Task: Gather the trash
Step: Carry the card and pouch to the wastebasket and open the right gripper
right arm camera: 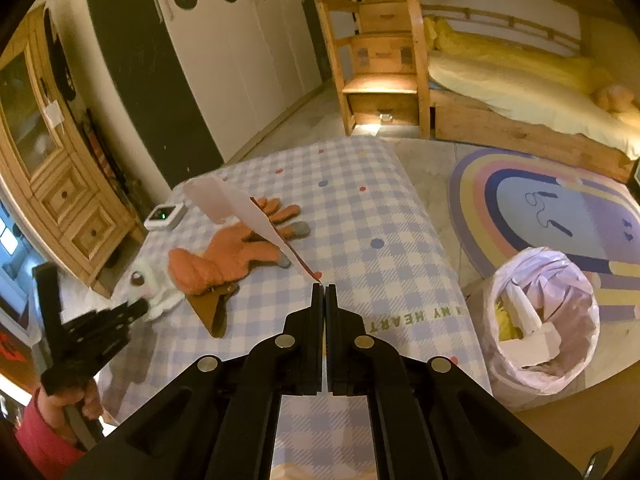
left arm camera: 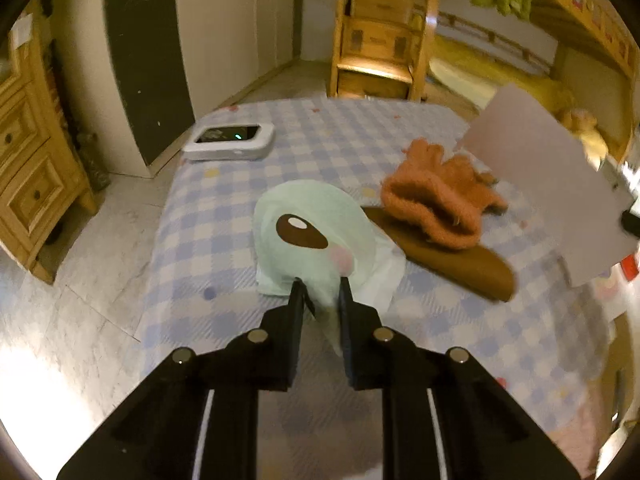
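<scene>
My left gripper is shut on a pale green tissue packet with a brown eye and pink cheek printed on it, at the table's left part. It also shows in the right wrist view with the left gripper on it. My right gripper is shut on a stiff white paper sheet, held edge-on above the table. The same sheet shows at the right of the left wrist view. A trash bin lined with a white bag stands on the floor right of the table.
Orange knit gloves lie on a brown flat piece on the checked blue tablecloth. A small white device sits at the far left corner. A wooden cabinet, bunk bed stairs and a rainbow rug surround the table.
</scene>
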The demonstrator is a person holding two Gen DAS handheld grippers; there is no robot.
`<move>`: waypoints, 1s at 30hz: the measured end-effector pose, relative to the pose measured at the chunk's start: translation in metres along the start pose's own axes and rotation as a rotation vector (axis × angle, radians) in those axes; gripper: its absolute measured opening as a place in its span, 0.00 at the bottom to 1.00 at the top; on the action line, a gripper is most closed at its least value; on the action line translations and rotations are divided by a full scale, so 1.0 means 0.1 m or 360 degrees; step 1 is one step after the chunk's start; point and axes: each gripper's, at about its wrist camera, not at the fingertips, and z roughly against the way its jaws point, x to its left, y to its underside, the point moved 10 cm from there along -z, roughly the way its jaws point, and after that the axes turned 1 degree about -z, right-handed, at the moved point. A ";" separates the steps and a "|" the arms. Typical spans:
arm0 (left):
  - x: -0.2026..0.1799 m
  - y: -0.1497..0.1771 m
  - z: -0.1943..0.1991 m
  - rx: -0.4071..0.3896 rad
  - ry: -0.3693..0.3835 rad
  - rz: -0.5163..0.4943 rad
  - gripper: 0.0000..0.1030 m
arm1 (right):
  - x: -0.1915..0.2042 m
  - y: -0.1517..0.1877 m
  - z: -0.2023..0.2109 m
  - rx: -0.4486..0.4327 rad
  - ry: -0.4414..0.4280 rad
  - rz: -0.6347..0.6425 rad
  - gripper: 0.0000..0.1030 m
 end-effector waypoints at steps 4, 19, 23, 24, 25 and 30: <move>-0.10 -0.09 0.47 -0.0131 0.0043 0.0018 0.14 | -0.12 -0.11 0.16 -0.0090 -0.0014 -0.0073 0.00; -2.16 -0.62 0.96 -0.0362 0.0423 -0.0366 0.14 | -1.39 -0.04 0.68 -0.0227 0.0158 -0.0436 0.00; -2.85 -0.57 0.68 -0.0342 0.0530 -0.0488 0.14 | -1.91 0.16 0.70 -0.0196 0.0309 -0.0550 0.00; -3.00 -0.54 0.61 -0.0321 0.0550 -0.0512 0.14 | -2.07 0.23 0.69 -0.0178 0.0363 -0.0582 0.01; -3.15 -0.51 0.52 -0.0300 0.0568 -0.0536 0.15 | -2.22 0.29 0.68 -0.0157 0.0413 -0.0608 0.00; -3.61 -0.39 0.26 -0.0223 0.0629 -0.0604 0.15 | -2.76 0.47 0.57 -0.0090 0.0559 -0.0710 0.01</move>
